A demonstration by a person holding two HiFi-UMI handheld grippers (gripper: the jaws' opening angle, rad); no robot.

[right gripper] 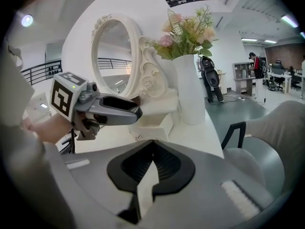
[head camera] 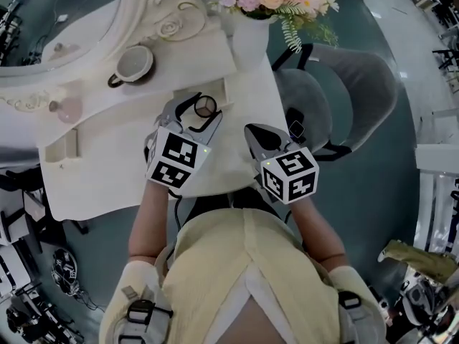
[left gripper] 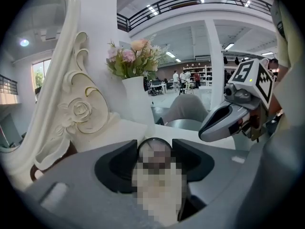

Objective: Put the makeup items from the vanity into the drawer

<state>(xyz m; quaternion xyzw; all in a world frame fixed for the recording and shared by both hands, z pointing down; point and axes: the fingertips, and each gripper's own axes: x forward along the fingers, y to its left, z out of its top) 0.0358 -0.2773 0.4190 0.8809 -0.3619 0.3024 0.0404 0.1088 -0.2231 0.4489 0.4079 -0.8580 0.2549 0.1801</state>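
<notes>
Transfer of the round compact mirror (head camera: 206,106) is being carried out: it is being clamped in the left gripper (head camera: 203,115) over the vanity (head camera: 107,185), beside the small drawer unit (right gripper: 151,124). The right gripper (right gripper: 152,142) is being held closed, empty. Next, lowering into the drawer, then release, is seemingly being called for.

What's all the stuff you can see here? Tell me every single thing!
vanity table: one, white, under both grippers
oval mirror: one, white carved frame, back of table
vase of flowers: one, white vase, pink and cream blooms, beside the mirror
round compact: one, grey, dark rim, near the mirror
pink item: one, table's left side
chair: one, grey, right of table
small round mirror: one, dark rim, in left gripper
left gripper: grey, holding it
right gripper: grey, shut, empty
</notes>
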